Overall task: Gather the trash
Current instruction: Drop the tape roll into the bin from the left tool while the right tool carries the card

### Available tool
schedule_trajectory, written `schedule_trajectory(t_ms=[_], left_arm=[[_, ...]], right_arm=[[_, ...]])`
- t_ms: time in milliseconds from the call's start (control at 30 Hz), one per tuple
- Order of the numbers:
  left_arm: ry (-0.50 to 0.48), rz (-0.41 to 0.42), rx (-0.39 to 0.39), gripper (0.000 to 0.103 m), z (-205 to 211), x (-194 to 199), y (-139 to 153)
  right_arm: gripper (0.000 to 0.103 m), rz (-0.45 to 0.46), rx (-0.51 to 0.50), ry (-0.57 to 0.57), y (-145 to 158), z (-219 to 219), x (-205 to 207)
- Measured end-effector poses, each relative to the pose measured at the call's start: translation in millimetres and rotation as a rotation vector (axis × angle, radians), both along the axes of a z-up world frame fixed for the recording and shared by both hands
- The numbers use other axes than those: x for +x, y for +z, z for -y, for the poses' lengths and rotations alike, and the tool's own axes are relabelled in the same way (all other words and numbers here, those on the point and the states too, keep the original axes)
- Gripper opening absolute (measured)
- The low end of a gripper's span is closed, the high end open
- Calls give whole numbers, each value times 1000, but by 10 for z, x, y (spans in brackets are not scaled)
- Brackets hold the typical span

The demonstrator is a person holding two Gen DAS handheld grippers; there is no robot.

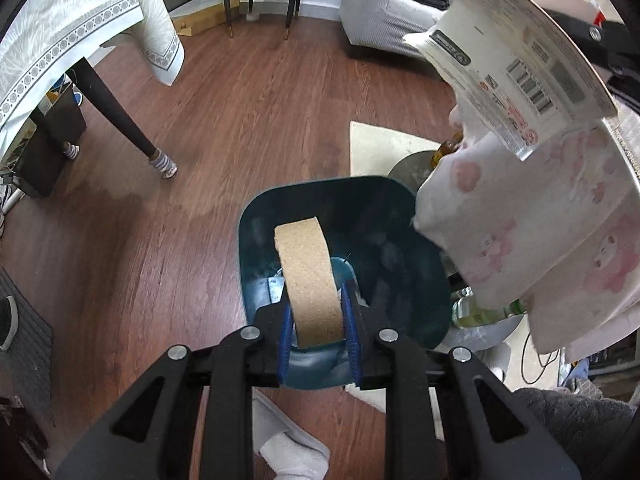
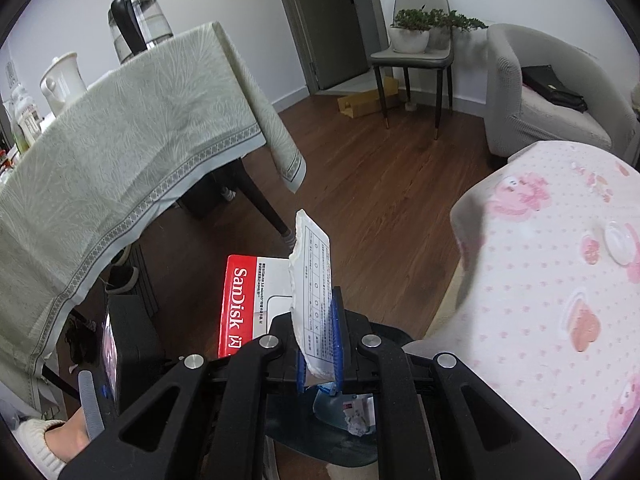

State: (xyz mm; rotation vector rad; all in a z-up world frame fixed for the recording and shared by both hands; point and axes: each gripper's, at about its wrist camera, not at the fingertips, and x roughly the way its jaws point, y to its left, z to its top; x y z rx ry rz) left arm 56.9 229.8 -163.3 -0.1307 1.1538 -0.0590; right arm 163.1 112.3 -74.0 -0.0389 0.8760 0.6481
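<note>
My left gripper is shut on a tan cork strip, which hangs upright over the open dark teal trash bin on the floor. In the left wrist view, white printed card packaging juts in from the upper right. In the right wrist view, my right gripper is shut on that torn white packaging, whose red SanDisk panel sticks out to the left. The bin lies below the right jaws, with crumpled scraps inside.
A low table under a pink-patterned cloth stands right beside the bin. A dining table with a pale green cloth and dark legs is on the left. A chair, an armchair and a white slipper stand on the wood floor.
</note>
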Motion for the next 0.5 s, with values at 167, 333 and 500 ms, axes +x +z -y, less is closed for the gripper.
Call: schedule_trajectory(t_ms=[167, 333, 500], left_arm=[[-1, -16, 1, 28, -72, -57, -37], [-6, -6, -8, 48, -92, -74, 20], [-6, 6, -12, 54, -148, -94, 60]], right_arm=[[10, -21, -29, 2, -132, -152, 44], [10, -32, -51, 9, -210, -272, 73], [10, -44, -70, 15, -296, -369, 93]])
